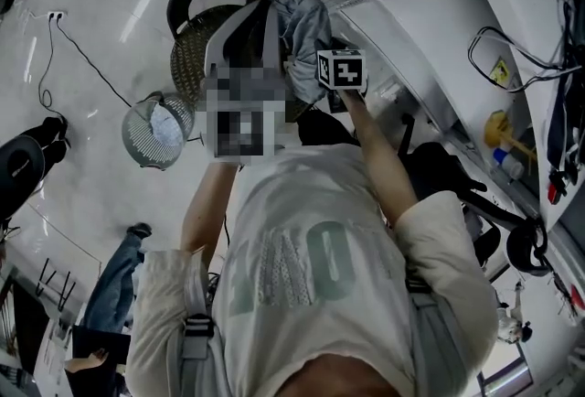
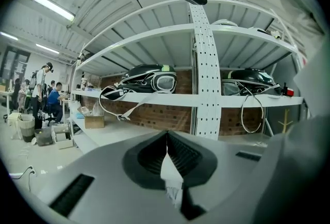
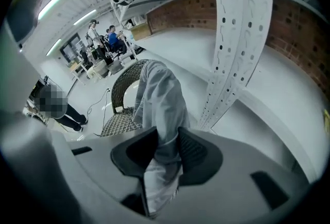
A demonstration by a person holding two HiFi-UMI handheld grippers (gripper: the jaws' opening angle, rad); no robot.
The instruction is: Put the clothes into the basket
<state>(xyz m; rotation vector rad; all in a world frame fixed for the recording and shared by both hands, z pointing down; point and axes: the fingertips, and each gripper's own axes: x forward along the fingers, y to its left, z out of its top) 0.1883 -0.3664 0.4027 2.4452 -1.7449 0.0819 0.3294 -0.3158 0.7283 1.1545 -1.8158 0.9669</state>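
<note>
A grey garment hangs bunched over a dark wicker basket that stands on the floor by a shelf rack. My right gripper is shut on the garment, whose cloth runs up between its pads and droops toward the basket. In the head view its marker cube sits just right of the cloth. My left gripper points nearly level at the shelves, with a thin fold of pale cloth pinched between its closed pads. In the head view the left gripper is beside the garment's left edge.
A white shelf rack with a perforated upright stands right beside the basket. A round wire-mesh bin sits on the floor to the left, near a trailing cable. Black bags lie on the shelves. People work at far desks.
</note>
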